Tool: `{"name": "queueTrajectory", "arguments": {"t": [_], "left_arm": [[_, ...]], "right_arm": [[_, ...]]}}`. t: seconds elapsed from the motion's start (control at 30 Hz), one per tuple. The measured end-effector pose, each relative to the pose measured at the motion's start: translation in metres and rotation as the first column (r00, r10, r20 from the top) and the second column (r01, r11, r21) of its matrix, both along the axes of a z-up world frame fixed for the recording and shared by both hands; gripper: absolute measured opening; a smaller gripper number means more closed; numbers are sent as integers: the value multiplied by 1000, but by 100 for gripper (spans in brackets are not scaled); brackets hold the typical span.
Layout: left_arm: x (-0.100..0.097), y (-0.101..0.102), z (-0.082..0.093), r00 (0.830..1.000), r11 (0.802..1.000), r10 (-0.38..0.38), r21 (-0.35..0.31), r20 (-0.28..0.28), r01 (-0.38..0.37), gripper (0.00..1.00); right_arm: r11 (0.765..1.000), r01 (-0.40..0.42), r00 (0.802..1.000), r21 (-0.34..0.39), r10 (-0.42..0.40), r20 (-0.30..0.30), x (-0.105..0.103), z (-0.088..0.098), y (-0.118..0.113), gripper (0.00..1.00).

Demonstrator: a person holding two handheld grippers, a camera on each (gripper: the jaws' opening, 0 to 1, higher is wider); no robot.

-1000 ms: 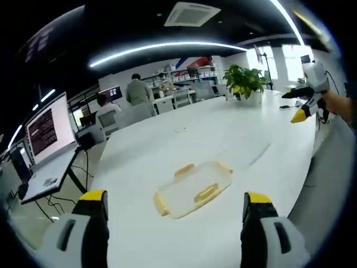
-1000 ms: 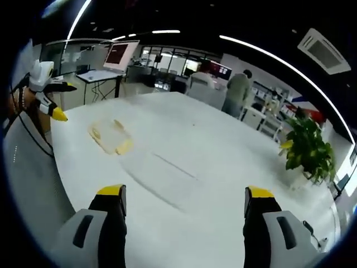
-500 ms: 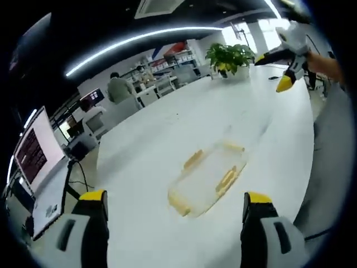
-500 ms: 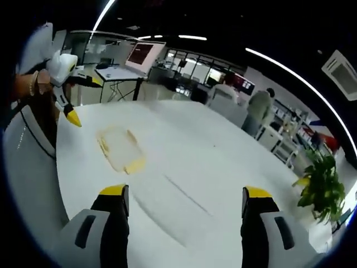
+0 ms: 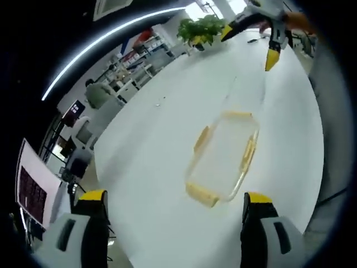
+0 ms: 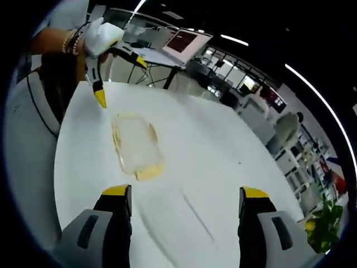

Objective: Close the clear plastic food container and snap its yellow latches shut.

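Observation:
A clear plastic container point(image 5: 222, 157) lies flat on the white table point(image 5: 145, 145). Yellow latches run along its long sides and one end. My left gripper point(image 5: 175, 196) is open, above the table and short of the container's near end. My right gripper point(image 5: 248, 47) hovers open beyond the container's far end, held by a hand. In the right gripper view the container point(image 6: 134, 145) sits ahead and left of my open right gripper point(image 6: 184, 192). My left gripper point(image 6: 121, 82) hangs open just past the container, one yellow tip pointing down. Nothing touches the container.
A potted plant point(image 5: 199, 30) stands at the table's far end. Desks, a monitor point(image 5: 30, 192) and a seated person point(image 5: 99, 94) lie off the table's left side. The person's grey clothing point(image 6: 28, 145) borders the table edge near the container. A laptop screen point(image 6: 187, 40) sits behind.
Both cameras have rolled and come closer to the container. Each gripper now stands nearer one end of it, jaws still open. The container has not moved.

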State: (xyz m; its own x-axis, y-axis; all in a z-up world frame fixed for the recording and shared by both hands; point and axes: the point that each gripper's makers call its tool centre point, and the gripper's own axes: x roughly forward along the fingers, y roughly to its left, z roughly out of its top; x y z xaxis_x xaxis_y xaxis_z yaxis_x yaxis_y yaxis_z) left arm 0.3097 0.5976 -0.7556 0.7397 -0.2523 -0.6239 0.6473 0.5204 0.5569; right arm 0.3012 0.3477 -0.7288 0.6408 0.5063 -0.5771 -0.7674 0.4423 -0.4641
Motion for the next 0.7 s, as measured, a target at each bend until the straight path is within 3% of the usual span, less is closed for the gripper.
{"name": "queueTrajectory", "arguments": {"t": [0.3,0.5,0.7], "left_arm": [[22,6,-12,998,988,-66,139,-11,67,96],[32,7,-29,990,968,-118,212,-74,131,96],[43,4,-37,980,963,-149,206,-130,174,96]], "right_arm": [[998,-62,998,-29,61,-14,12,-12,21,73],[989,-139,986,-55,133,-101,16,-32,36,70],[979,-191,970,-68,178,-163,29,-40,51,68]]}}
